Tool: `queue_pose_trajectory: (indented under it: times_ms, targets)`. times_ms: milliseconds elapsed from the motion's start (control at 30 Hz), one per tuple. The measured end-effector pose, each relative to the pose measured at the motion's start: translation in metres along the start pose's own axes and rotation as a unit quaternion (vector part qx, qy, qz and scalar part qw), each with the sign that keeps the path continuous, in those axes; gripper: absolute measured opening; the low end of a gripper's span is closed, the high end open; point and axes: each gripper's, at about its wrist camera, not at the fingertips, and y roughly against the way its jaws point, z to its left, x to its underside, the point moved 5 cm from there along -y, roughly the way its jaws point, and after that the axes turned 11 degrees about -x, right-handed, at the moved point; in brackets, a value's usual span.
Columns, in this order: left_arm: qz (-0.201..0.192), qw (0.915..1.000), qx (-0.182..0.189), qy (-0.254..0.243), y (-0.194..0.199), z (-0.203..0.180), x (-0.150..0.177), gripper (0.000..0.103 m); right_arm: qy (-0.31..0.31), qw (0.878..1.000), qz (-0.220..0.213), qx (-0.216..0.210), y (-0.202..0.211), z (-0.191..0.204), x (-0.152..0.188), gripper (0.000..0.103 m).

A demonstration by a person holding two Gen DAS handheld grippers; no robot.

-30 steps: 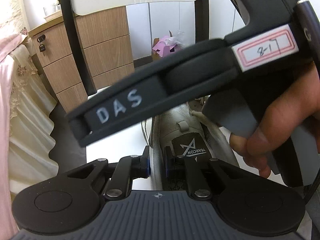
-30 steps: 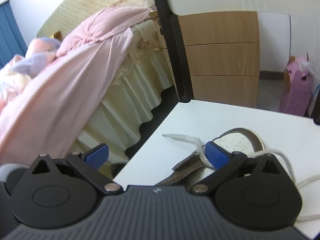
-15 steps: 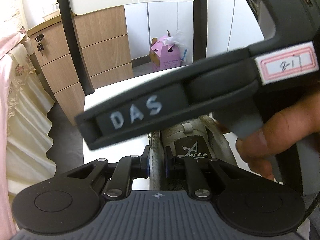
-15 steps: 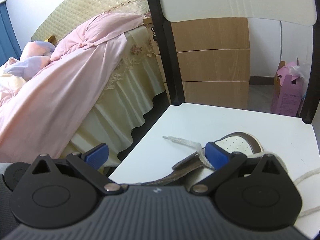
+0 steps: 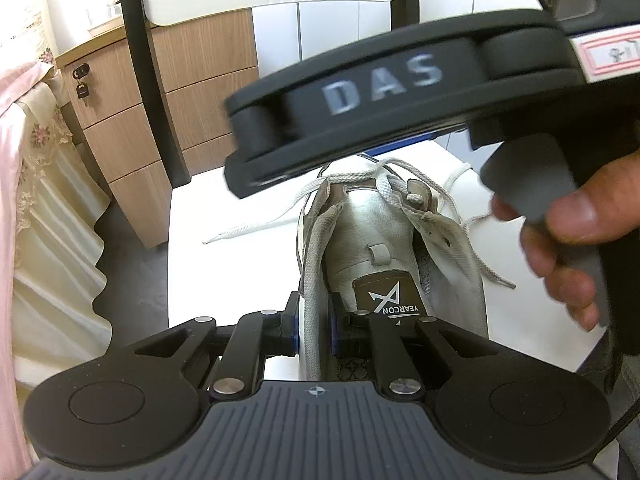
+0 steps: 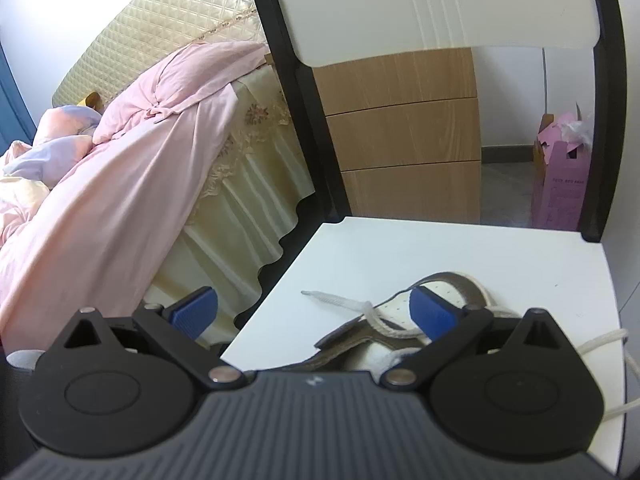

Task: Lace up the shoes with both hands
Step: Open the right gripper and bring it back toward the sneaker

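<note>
Your right claw (image 6: 312, 312) has lifted clear, spread wide, empty; your left claw (image 5: 314, 326) pinches the shoe (image 5: 372, 240) collar at six o'clock.

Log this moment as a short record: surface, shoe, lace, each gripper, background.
surface: white chair seat, dark frame
shoe: white sneaker with brown trim, toe pointing away from the left camera, tongue exposed
lace: white lace threaded only near the toe, loose ends lying on the seat on both sides
left gripper: shut on the shoe's side wall near the collar
right gripper: open, empty, above the shoe
background: wooden drawers, bed with pink cover, pink box
</note>
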Motion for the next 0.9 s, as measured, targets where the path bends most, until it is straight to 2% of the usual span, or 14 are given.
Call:
queue_pose_trajectory:
  times_ms: [333,500,533,567,700,800,867,900]
  targets:
    - [-0.008,0.9998,0.012,0.012,0.002,0.005,-0.001,0.017,0.083,0.996,0.016,0.017,0.016,0.007,-0.015,0.103]
    - [-0.022,0.9996,0.012,0.010,0.004,0.004,-0.003,0.017,0.126,0.991,0.032,0.007,0.013,0.011,-0.030,0.103]
    - [-0.023,0.9995,0.012,0.015,0.003,0.004,-0.003,0.017,0.136,0.990,0.038,0.003,0.011,0.013,-0.033,0.103]
    - [-0.024,0.9994,0.013,0.021,0.002,0.003,-0.003,0.010,0.146,0.988,0.050,-0.005,0.007,0.014,-0.037,0.103]
    - [-0.018,0.9981,-0.001,0.058,0.002,0.010,-0.003,0.008,0.180,0.980,0.081,-0.023,-0.013,0.018,-0.055,0.101]
    - [-0.009,0.9973,-0.015,0.072,0.004,0.014,-0.001,0.008,0.206,0.971,0.122,-0.024,-0.036,0.022,-0.069,0.089]
    - [-0.004,0.9969,-0.023,0.075,0.006,0.015,0.000,0.008,0.220,0.962,0.159,-0.035,-0.054,0.026,-0.074,0.071]
    - [-0.003,0.9971,-0.022,0.073,0.006,0.015,0.000,0.008,0.228,0.955,0.184,-0.040,-0.064,0.029,-0.075,0.069]
